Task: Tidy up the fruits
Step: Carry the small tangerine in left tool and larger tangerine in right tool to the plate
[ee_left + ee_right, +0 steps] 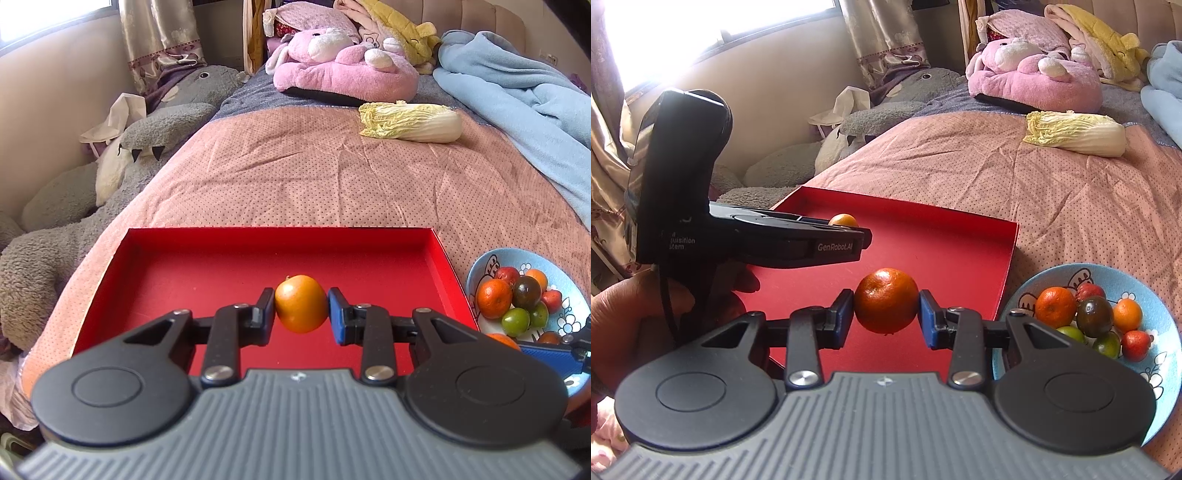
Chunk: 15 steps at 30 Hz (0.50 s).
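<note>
Left gripper (301, 308) clamped on a smooth orange fruit (301, 303) and right gripper (886, 312) on a mandarin (886, 300), both above the bare red tray (177, 266): likely rolling across it on release, perhaps colliding.

On the bed (295, 177), a tray (258, 236) with a bowl (484, 264) of fruit (495, 293) just right of it, a cabbage (410, 122) farther back, stuffed toys (343, 62) behind.
</note>
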Each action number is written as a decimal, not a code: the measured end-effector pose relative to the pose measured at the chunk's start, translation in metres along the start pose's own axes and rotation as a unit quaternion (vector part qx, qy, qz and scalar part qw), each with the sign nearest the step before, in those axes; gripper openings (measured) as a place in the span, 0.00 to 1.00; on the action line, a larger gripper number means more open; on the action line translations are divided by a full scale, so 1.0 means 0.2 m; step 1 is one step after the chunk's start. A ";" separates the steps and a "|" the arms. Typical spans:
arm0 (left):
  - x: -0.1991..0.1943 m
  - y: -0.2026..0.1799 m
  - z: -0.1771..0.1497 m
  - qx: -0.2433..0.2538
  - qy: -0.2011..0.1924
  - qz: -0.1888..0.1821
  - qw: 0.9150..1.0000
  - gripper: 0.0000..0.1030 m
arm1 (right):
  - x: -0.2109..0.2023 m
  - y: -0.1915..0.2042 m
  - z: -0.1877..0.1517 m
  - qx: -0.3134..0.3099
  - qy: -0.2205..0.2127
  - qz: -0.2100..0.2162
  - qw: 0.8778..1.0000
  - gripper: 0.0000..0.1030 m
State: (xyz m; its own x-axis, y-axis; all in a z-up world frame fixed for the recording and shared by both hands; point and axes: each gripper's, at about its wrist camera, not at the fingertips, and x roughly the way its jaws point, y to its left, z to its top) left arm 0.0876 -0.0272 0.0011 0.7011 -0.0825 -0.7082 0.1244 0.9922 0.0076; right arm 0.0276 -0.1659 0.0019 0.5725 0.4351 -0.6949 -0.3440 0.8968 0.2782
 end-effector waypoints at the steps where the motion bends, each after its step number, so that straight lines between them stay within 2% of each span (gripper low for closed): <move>1: 0.00 0.00 0.00 0.000 0.000 0.000 1.000 0.33 | 0.00 0.00 0.00 0.000 0.000 0.000 1.000 0.42; 15: -0.02 -0.04 0.04 0.007 0.000 -0.004 1.000 0.33 | -0.06 -0.02 0.00 0.007 -0.010 0.001 1.000 0.42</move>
State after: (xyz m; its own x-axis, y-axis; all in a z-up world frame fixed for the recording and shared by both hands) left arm 0.0889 -0.0356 0.0095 0.7004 -0.0905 -0.7080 0.1401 0.9901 0.0120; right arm 0.0218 -0.1744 0.0095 0.5870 0.4387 -0.6805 -0.3349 0.8968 0.2892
